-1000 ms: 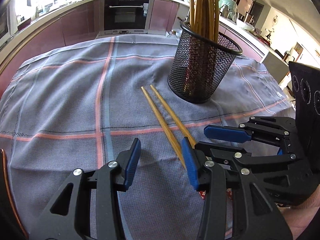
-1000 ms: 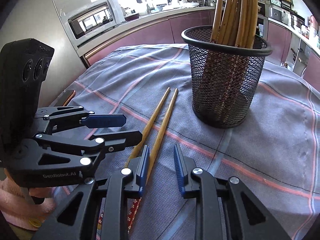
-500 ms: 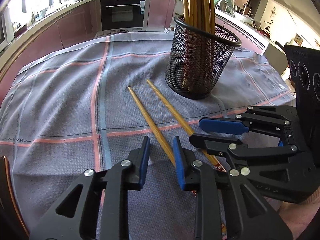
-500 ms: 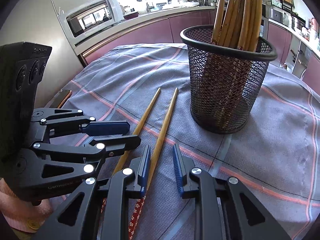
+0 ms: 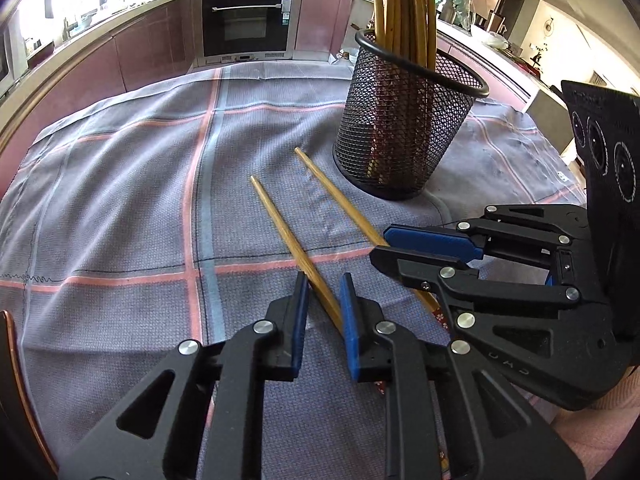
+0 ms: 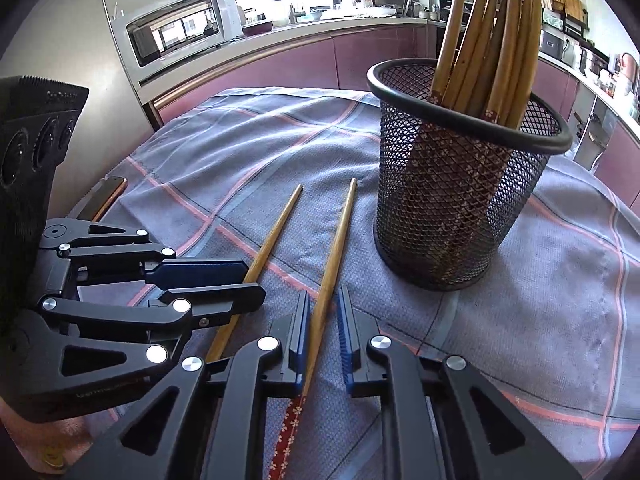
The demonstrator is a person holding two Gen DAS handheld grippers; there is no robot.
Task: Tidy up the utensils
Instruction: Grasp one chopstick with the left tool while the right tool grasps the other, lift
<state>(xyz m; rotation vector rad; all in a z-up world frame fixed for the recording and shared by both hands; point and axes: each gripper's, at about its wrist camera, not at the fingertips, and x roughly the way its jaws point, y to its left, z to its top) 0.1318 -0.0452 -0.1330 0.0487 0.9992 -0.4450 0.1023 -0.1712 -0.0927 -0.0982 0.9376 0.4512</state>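
Two loose wooden chopsticks lie side by side on a checked grey cloth [image 5: 120, 200], thin ends towards a black mesh holder [image 5: 404, 132] filled with several more. My left gripper [image 5: 323, 280] straddles the left chopstick [image 5: 280, 224]. Its jaws are closing, and the stick runs slantwise between the blue pads without being clamped. My right gripper [image 6: 323, 294] is shut on the right chopstick [image 6: 338, 240], whose red patterned end shows under the fingers. Each gripper also appears in the other's view: right gripper [image 5: 380, 245], left gripper [image 6: 250, 280]. The holder [image 6: 452, 208] stands just beyond the thin ends.
A dark flat object with a copper edge [image 6: 106, 196] lies at the cloth's left border. Kitchen cabinets, an oven [image 5: 248, 20] and a microwave [image 6: 180, 24] ring the table. A hand [image 5: 600, 432] holds the right gripper at the lower right.
Both pairs of jaws have narrowed. The left gripper has shifted so the left chopstick now lies between its pads instead of beside them. The two chopsticks lie slightly further apart.
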